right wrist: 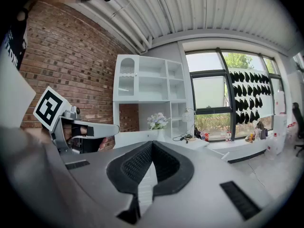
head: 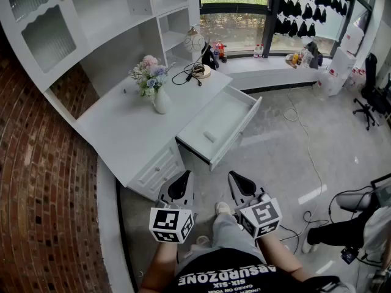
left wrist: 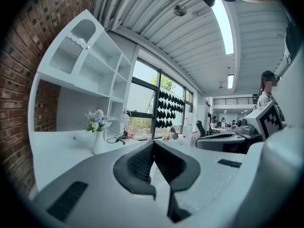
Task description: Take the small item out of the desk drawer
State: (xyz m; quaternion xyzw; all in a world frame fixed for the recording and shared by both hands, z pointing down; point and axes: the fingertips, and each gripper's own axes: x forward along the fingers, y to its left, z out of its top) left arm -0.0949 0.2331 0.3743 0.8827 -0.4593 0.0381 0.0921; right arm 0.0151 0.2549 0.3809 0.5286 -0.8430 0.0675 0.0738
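The desk drawer (head: 227, 130) stands pulled out from the white desk (head: 122, 127), well ahead of both grippers. A small pale item (head: 209, 136) lies on the drawer's floor. My left gripper (head: 186, 177) is held low in front of the person, near the desk's closed lower drawers, shut with nothing in it. My right gripper (head: 234, 178) hangs beside it, also shut and empty. In the left gripper view the left gripper (left wrist: 153, 144) has its pads meeting at the tip. In the right gripper view the right gripper (right wrist: 152, 144) does the same, and the desk (right wrist: 142, 137) lies beyond it.
A vase of flowers (head: 154, 84), a lamp (head: 194, 40) and a coil of cables (head: 197, 72) stand on the desk top. A shelf unit (head: 91, 23) rises behind it. A cable (head: 308, 151) trails over the grey floor; an office chair (head: 372, 96) is at far right.
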